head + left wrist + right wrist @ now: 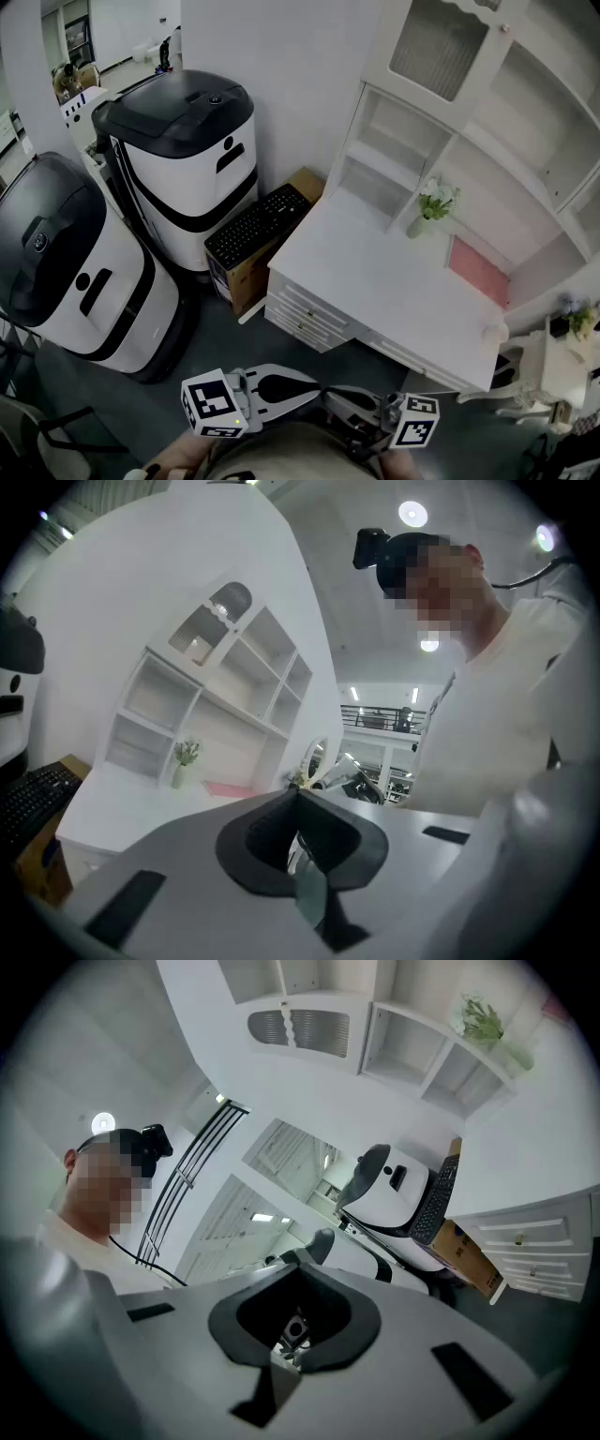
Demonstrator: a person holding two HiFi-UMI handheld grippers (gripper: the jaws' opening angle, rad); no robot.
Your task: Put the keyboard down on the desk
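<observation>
Cardboard box [246, 281] on floor beside desk [375, 272]: kbd [258, 225] lies on top. Small vase [417, 225] w/ flowers on desk by white shelves. My left gripper [296, 803] & right gripper [298, 1279] both closed, empty.

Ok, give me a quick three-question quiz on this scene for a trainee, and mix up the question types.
1. True or false: the black keyboard already lies on the white desk.
2. Multiple choice: what stands on the desk near the shelves? A) a vase of flowers B) a coffee mug C) a laptop
3. Fill in the blank: the jaws of the left tool and the right tool are both ____, with nothing between them.

Key
1. False. It rests on a cardboard box beside the desk.
2. A
3. shut
</observation>
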